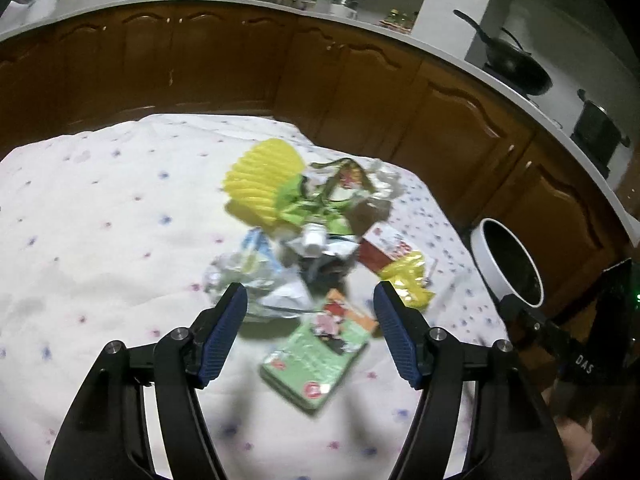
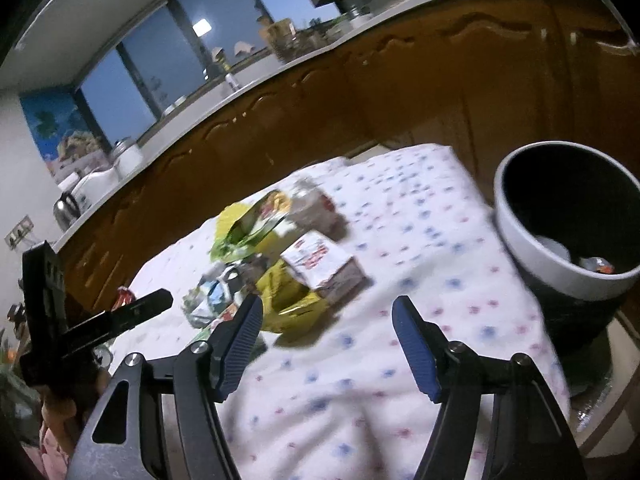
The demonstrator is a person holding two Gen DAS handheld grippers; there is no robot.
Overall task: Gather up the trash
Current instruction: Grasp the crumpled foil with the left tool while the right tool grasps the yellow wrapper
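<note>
Left wrist view, left to right: floral tablecloth [image 1: 100, 208] fills lower left; trash pile [image 1: 316, 224] at centre; white-rimmed bin [image 1: 486, 256] at right edge, off the table.

Left gripper [image 1: 310, 300] jaws spread wide, holding nothing. Green flat packet [image 1: 320, 356] lies low centre, between the two fingers and nearest to them; crumpled clear wrapper [image 1: 248, 276] just beyond the left pad; yellow wrapper [image 1: 408, 280] just beyond the right pad. Judgement: take the green packet first, as it lies apart from the heap; come down over its edges, since it lies flat, and close only once both pads straddle it.

Right wrist view: pile sits centre-left, bin at right edge with some scraps already inside. Right gripper [image 2: 326, 320] also wide open and empty; yellow wrapper [image 2: 288, 300] just ahead of its left pad, bare cloth between the fingers. Frames blurred, so contact unclear
</note>
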